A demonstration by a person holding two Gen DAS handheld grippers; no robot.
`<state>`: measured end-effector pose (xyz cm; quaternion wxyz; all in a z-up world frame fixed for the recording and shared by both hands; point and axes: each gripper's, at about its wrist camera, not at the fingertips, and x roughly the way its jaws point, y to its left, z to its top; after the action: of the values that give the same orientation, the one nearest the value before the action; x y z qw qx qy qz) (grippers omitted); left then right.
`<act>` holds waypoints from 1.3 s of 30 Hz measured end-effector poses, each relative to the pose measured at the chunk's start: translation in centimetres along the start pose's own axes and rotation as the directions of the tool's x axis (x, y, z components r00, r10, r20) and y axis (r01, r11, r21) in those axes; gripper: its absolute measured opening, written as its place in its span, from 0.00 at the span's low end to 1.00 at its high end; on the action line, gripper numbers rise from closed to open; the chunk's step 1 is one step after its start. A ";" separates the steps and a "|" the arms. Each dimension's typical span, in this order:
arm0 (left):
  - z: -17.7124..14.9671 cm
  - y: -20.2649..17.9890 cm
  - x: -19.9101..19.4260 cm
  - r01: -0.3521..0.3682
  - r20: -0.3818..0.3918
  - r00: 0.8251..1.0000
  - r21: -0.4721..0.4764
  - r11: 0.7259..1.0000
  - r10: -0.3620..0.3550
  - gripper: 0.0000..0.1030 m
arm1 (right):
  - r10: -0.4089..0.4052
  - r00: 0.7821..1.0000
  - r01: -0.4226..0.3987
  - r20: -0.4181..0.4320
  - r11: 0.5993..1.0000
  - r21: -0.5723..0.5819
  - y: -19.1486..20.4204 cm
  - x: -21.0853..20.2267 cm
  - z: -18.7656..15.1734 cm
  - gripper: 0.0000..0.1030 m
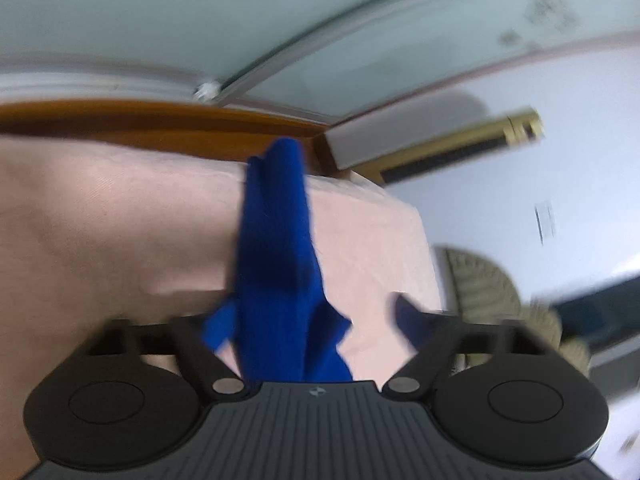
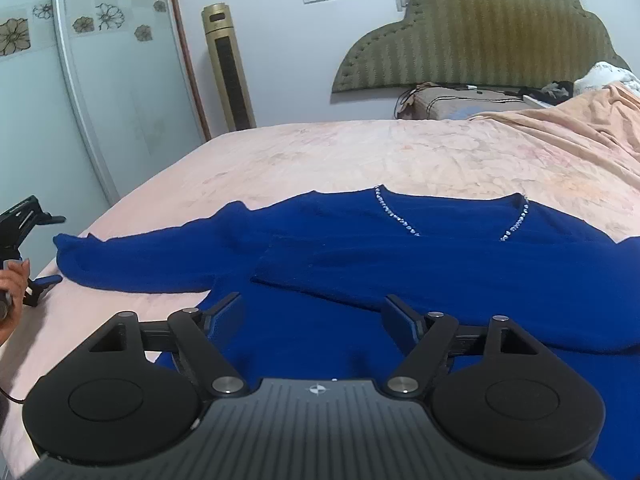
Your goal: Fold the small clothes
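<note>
Blue sweater [image 2: 400, 280], beaded neckline [image 2: 516, 224]: spread flat across the near part of a bed [image 2: 360, 152] with pink sheet; one sleeve [image 2: 132, 264] reaches the bed's left edge, the other is folded over the chest. Right gripper [image 2: 312, 316]: jaws apart over the body of the garment, nothing clamped. Left gripper [image 1: 308, 320]: at the left edge, sleeve between its jaws; blurred, grip cannot be told. A hand [image 2: 10, 284] holds it.
</note>
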<state>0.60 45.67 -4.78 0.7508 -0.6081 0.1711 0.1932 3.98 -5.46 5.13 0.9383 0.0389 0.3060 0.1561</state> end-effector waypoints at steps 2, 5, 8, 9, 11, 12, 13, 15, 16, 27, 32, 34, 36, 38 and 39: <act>0.7 0.7 1.7 0.002 -0.033 0.999 -0.071 0.997 -0.005 0.20 | -0.004 1.000 0.004 0.002 1.000 0.005 -0.2 -0.1 -0.1 0.78; 0.8 1.4 2.6 -0.022 -0.055 0.998 -0.108 0.994 0.016 0.04 | -0.005 1.000 0.005 0.001 1.000 0.010 -0.4 -0.2 -0.4 0.79; 0.2 -1.0 0.8 -0.075 0.027 0.997 0.032 0.997 0.074 0.04 | -0.006 1.000 0.006 -0.002 1.000 0.016 -1.0 -0.5 -0.7 0.80; -0.2 -2.5 -0.1 -0.104 0.086 0.992 0.116 0.988 0.095 0.04 | -0.009 1.000 0.009 -0.003 1.000 0.021 -1.2 -0.6 -0.8 0.81; -0.9 -5.5 -2.1 -0.178 0.211 0.969 0.248 0.952 0.126 0.04 | -0.018 1.000 0.018 0.000 0.999 0.038 -2.0 -1.0 -1.0 0.81; -1.5 -7.5 -3.1 -0.218 0.283 0.950 0.309 0.926 0.129 0.04 | -0.023 1.000 0.023 0.003 0.998 0.051 -2.5 -1.2 -1.1 0.81; -2.2 -8.8 -3.5 -0.252 0.328 0.935 0.344 0.905 0.136 0.04 | -0.029 1.000 0.029 0.006 0.998 0.063 -3.1 -1.4 -1.2 0.81; -4.5 -12.5 -4.2 -0.302 0.391 0.912 0.441 0.845 0.122 0.04 | -0.041 0.999 0.039 0.014 0.996 0.086 -4.2 -1.8 -1.4 0.82; -6.0 -14.5 -4.4 -0.302 0.396 0.914 0.511 0.805 0.091 0.04 | -0.048 0.999 0.046 0.018 0.994 0.103 -4.9 -2.0 -1.5 0.82; -37.1 -26.5 -2.9 0.125 -0.101 0.984 0.977 0.170 -0.147 0.05 | -0.153 0.986 0.129 0.071 0.955 0.268 -11.9 -4.7 -3.2 0.83; -52.0 -24.1 1.7 0.467 -0.450 0.872 0.883 -0.054 0.192 0.25 | -0.250 0.963 0.202 0.096 0.913 0.353 -15.6 -6.9 -4.1 0.83; -55.1 -22.4 2.1 0.493 -0.453 0.851 0.864 -0.106 0.264 0.41 | -0.298 0.947 0.230 0.121 0.890 0.394 -16.8 -8.2 -4.5 0.83; -56.5 -21.2 0.5 0.488 -0.440 0.865 0.850 -0.199 0.240 0.68 | -0.342 0.929 0.255 0.138 0.867 0.428 -18.0 -9.2 -4.9 0.83; -55.7 -20.8 -1.0 0.470 -0.436 0.882 0.838 -0.277 0.177 0.79 | -0.386 0.910 0.281 0.150 0.842 0.461 -19.0 -10.1 -5.1 0.83; -54.6 -20.6 -1.9 0.458 -0.435 0.889 0.834 -0.306 0.144 0.79 | -0.402 0.903 0.291 0.152 0.832 0.473 -19.6 -10.3 -5.2 0.84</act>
<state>8.01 -11.82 2.59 0.8974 0.1978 0.3055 -0.2493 -1.70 -27.41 3.45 0.9480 0.2118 0.2171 -0.0970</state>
